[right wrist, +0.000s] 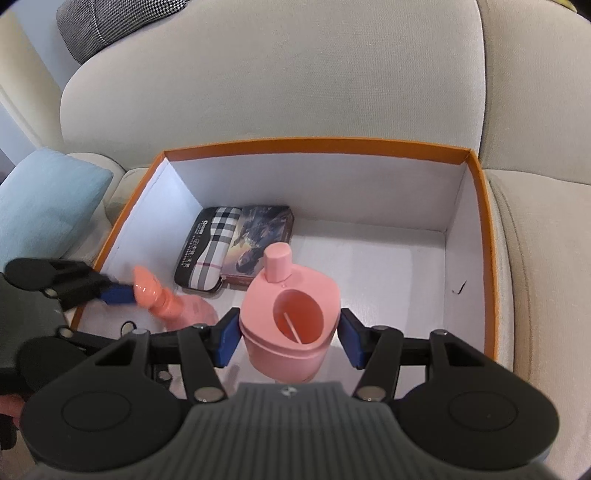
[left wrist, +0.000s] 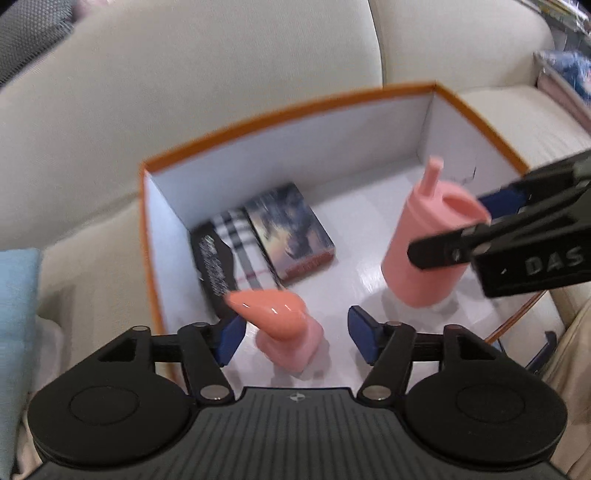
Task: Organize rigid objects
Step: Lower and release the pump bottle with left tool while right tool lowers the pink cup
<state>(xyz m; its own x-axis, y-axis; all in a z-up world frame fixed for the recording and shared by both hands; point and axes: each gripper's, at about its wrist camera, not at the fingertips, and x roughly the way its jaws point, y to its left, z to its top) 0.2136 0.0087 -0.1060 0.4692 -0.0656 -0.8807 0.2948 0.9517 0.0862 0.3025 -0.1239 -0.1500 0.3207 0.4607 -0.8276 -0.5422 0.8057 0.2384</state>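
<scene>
An orange-rimmed white box (right wrist: 317, 142) sits on a beige sofa. In its far left corner a plaid case (right wrist: 210, 247) and a picture-printed tin (right wrist: 258, 236) lie side by side. My right gripper (right wrist: 288, 339) is shut on a pink spouted cup (right wrist: 291, 306), a blue pad pressing each side; the cup (left wrist: 424, 243) stands upright near the box floor. My left gripper (left wrist: 297, 341) is open at the box's near left. A glossy orange cone on a pale pink base (left wrist: 269, 312) leans between its pads, the right pad well clear of it.
The box wall (left wrist: 162, 236) rises close on the left of my left gripper. A light blue cushion (right wrist: 48, 195) lies left of the box and a houndstooth fabric (right wrist: 118, 18) on the sofa back. The box floor (right wrist: 388, 280) to the right is bare.
</scene>
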